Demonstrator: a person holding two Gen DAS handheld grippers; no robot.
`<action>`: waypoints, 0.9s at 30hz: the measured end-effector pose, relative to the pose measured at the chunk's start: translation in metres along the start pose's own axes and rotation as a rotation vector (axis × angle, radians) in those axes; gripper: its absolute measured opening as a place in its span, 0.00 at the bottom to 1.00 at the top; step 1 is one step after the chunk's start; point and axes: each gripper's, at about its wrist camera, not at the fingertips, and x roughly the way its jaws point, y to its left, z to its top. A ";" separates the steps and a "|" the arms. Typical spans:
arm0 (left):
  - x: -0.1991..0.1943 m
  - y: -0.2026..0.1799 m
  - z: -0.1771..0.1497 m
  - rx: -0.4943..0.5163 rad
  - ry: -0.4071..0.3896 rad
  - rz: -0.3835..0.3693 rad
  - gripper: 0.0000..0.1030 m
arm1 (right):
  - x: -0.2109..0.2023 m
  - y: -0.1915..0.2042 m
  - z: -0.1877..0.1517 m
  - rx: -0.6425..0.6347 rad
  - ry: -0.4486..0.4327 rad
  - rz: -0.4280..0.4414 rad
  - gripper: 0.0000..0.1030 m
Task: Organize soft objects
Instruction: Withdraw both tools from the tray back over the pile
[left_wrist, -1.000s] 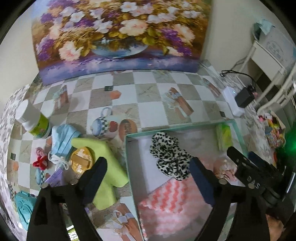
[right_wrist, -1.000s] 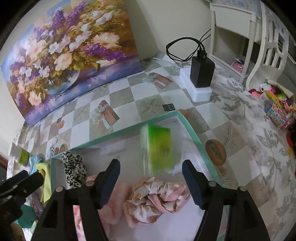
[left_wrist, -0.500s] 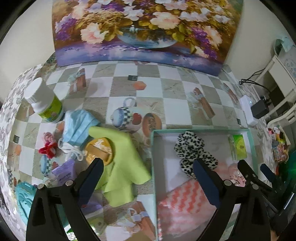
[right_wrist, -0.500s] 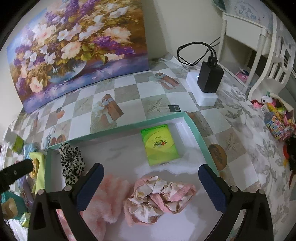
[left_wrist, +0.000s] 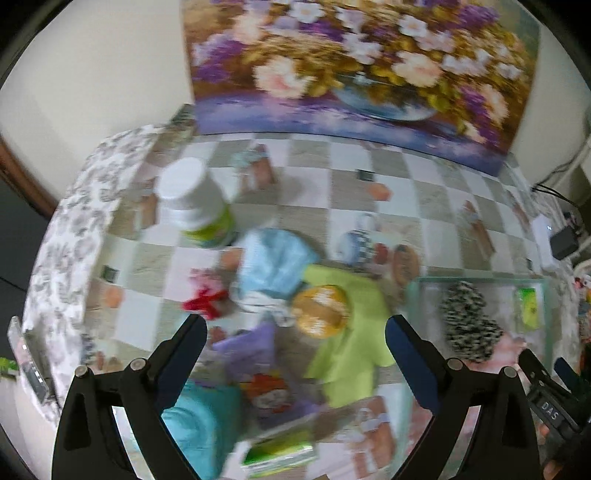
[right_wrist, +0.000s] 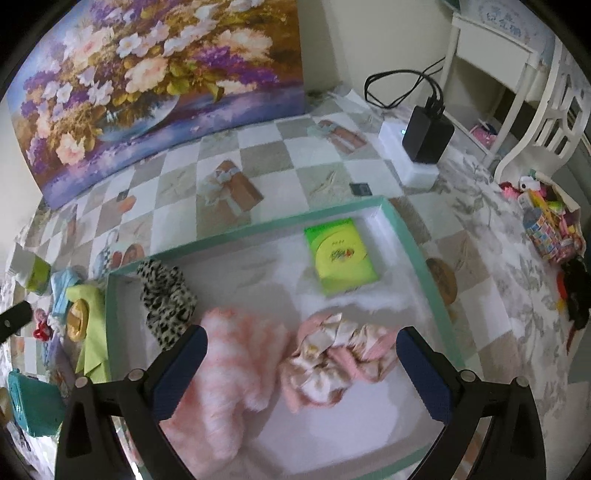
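Left wrist view: left gripper (left_wrist: 295, 345) spread wide, nothing between the fingers (left_wrist: 190, 341), hanging over a blurred heap on the checkered desk (left_wrist: 424, 192). Below it, a lime-green cloth (left_wrist: 354, 354) with a round yellow tin (left_wrist: 320, 307) resting on top, a light-blue face mask (left_wrist: 275, 264) touching the cloth's far-left corner, a red bow (left_wrist: 203, 302) just left of the mask, a purple packet (left_wrist: 255, 354) and a teal pouch (left_wrist: 203, 424) nearer the camera. White bottle with green label (left_wrist: 194, 205) upright behind the heap.

Right wrist view: right gripper (right_wrist: 301, 354) likewise wide open and empty, poised above the teal-rimmed tray (right_wrist: 410, 240). Inside the tray: leopard-print scrunchie (right_wrist: 166, 299) in the far-left corner, fluffy pink-and-white towel (right_wrist: 229, 369) at the near left, crumpled pink floral cloth (right_wrist: 332, 354) just right of it, touching, green tissue pack (right_wrist: 341, 254) lying flat near the far-right corner, apart from the cloths. Black adapter (right_wrist: 426, 138) on a white box beyond the tray, well apart.
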 end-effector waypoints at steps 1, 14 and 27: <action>-0.001 0.006 0.000 -0.004 0.000 0.013 0.95 | -0.001 0.004 -0.001 -0.011 0.008 -0.004 1.00; -0.011 0.093 -0.006 -0.166 0.006 0.093 0.94 | -0.027 0.062 -0.011 -0.151 -0.008 0.085 1.00; 0.003 0.124 -0.010 -0.256 0.061 0.039 0.94 | -0.044 0.143 -0.016 -0.283 0.003 0.226 1.00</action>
